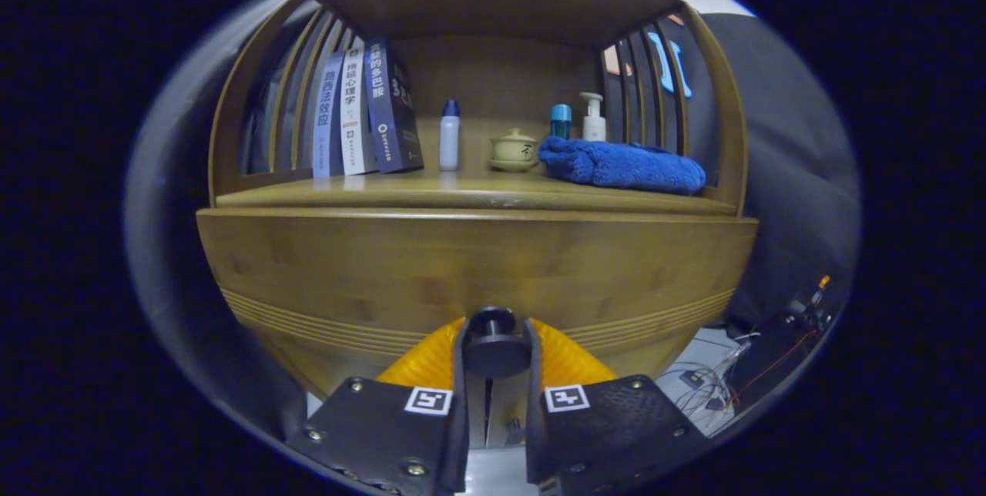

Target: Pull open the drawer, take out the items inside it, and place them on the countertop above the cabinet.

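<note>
A wooden drawer front [477, 273] fills the space just ahead of me, below the cabinet's countertop [470, 192]. Its round black knob [493, 342] sits between my two fingers. My gripper [493, 357] is shut on the knob, with the orange-backed black pads pressing on both sides of it. The drawer's inside is hidden behind the front.
On the countertop stand three books [362, 115] at the left, a white bottle with a blue cap [449, 135], a small lidded teacup [514, 149], two bottles [578, 118] and a folded blue towel [624, 165] at the right. Cables [732, 373] lie on the floor at the right.
</note>
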A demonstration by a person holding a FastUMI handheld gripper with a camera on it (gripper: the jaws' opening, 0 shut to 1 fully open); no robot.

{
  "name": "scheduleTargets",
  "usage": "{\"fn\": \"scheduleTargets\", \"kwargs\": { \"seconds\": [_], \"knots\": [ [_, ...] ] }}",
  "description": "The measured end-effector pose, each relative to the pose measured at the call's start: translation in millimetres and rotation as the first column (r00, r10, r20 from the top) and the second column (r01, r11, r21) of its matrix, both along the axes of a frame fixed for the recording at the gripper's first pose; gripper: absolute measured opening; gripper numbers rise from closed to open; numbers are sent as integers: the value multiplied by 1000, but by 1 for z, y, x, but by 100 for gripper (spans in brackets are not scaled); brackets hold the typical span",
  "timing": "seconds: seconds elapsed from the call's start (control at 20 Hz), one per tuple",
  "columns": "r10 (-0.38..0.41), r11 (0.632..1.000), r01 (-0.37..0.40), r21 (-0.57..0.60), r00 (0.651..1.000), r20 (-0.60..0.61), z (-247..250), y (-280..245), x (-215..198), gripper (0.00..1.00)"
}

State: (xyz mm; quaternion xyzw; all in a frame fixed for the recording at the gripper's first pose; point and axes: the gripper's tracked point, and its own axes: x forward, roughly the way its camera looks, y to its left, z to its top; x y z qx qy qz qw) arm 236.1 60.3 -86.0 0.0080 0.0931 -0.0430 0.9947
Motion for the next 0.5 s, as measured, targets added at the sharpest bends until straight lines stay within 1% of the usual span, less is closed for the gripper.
{"fn": "scheduleTargets", "kwargs": {
  "seconds": [0.1, 0.25, 0.5],
  "knots": [
    [-7, 1000, 7, -8, 1000, -10, 0, -4, -10, 30],
    [4, 1000, -4, 24, 1000, -9, -1, -3, -22, 30],
    [17, 999, -18, -27, 999, -30, -1, -3, -34, 30]
  ]
}}
